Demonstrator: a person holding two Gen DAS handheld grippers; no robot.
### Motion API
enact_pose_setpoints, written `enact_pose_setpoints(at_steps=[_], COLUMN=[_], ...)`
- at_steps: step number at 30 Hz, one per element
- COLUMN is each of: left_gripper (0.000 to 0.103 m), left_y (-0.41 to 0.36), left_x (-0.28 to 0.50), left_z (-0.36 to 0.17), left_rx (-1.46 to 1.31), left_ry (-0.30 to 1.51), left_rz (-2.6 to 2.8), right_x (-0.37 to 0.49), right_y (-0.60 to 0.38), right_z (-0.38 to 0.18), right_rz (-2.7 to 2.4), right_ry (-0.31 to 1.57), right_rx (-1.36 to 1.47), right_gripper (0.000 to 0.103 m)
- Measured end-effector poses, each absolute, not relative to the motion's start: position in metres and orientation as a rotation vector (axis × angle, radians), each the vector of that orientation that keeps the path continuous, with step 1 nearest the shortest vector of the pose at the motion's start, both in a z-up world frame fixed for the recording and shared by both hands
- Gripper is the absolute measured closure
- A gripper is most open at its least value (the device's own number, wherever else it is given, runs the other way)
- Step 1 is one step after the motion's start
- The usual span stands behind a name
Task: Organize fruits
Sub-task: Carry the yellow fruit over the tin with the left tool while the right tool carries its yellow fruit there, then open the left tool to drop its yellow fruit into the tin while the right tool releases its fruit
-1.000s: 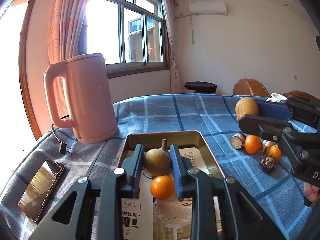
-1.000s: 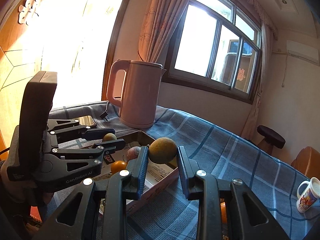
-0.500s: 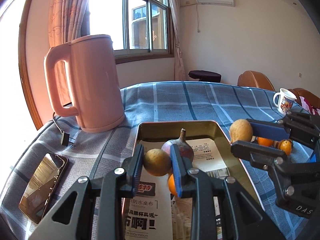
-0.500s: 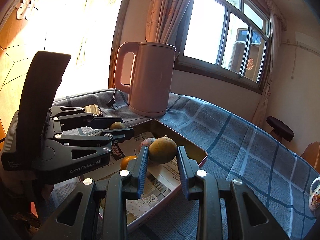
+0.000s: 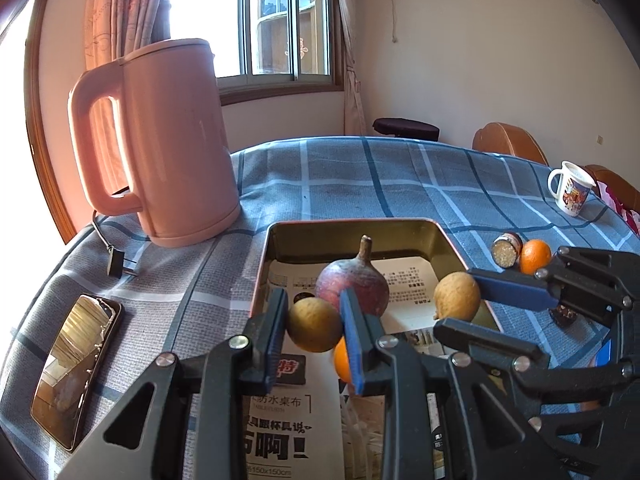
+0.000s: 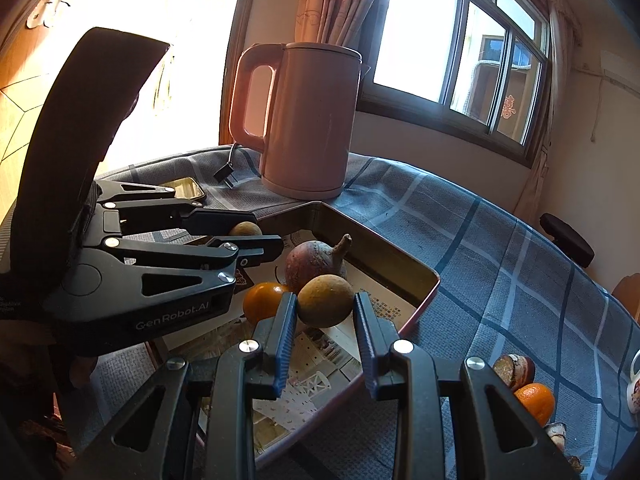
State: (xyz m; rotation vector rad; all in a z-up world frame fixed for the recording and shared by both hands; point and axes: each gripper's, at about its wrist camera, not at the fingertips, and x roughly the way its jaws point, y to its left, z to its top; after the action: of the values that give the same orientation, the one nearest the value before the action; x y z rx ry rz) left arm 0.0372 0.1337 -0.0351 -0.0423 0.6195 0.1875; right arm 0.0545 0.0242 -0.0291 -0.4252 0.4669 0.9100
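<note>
My left gripper (image 5: 314, 322) is shut on a tan round fruit (image 5: 315, 324) and holds it over the near part of a metal tray (image 5: 352, 225) lined with printed paper. My right gripper (image 6: 325, 312) is shut on a second tan round fruit (image 6: 325, 300) over the tray's right side (image 6: 424, 300); it also shows in the left wrist view (image 5: 457, 295). In the tray lie a purple-red fruit with a stem (image 5: 352, 285) and an orange (image 6: 262, 300), half hidden behind my left finger in the left wrist view (image 5: 342, 360).
A pink kettle (image 5: 160, 140) with its plug (image 5: 116, 262) stands behind the tray at left. A phone (image 5: 74, 368) lies at the near left. On the blue checked cloth right of the tray are an orange (image 5: 535, 255), a cut dark fruit (image 5: 506, 250) and a mug (image 5: 570, 188).
Both grippers, each still holding its tan fruit, have moved in over the tray and lower. The right gripper came from the loose fruits toward the tray.
</note>
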Motion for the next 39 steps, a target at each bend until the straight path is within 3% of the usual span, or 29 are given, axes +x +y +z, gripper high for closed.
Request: enact_pose_setpoints(at_steps=[19, 21, 23, 24, 26, 28, 36, 39], left_gripper=[0.072, 0.064, 0.045, 0.042, 0.028, 0.02, 0.017, 0.011], left_y=[0.134, 0.133, 0.132, 0.132, 0.13, 0.13, 0.101, 0.078], left_x=[0.047, 0.046, 0.043, 0.041, 0.036, 0.028, 0.02, 0.022], left_z=[-0.042, -0.041, -0.039, -0.037, -0.034, -0.029, -0.014, -0.01], left_rx=[-0.049, -0.041, -0.034, -0.032, -0.021, -0.032, -0.053, -0.025], left_ry=[0.681, 0.674, 0.657, 0.642, 0.609, 0.56, 0.469, 0.453], left_rz=[0.171, 0.175, 0.192, 0.194, 0.216, 0.226, 0.167, 0.126], right_x=[0.062, 0.061, 0.06, 0.06, 0.058, 0.055, 0.059, 0.067], right_y=[0.037, 0.039, 0.039, 0.038, 0.035, 0.029, -0.023, -0.057], right_z=[-0.042, -0.042, -0.042, -0.041, -0.039, -0.035, -0.015, -0.007], right_rz=[0.9, 0.899, 0.895, 0.892, 0.877, 0.863, 0.762, 0.683], right_ry=[0.564, 0.562, 0.559, 0.555, 0.532, 0.506, 0.462, 0.454], right_rx=[-0.476, -0.485, -0.488, -0.488, -0.48, -0.46, -0.384, -0.332], right_gripper=[0.072, 0.072, 0.072, 0.071, 0.061, 0.05, 0.049, 0.046])
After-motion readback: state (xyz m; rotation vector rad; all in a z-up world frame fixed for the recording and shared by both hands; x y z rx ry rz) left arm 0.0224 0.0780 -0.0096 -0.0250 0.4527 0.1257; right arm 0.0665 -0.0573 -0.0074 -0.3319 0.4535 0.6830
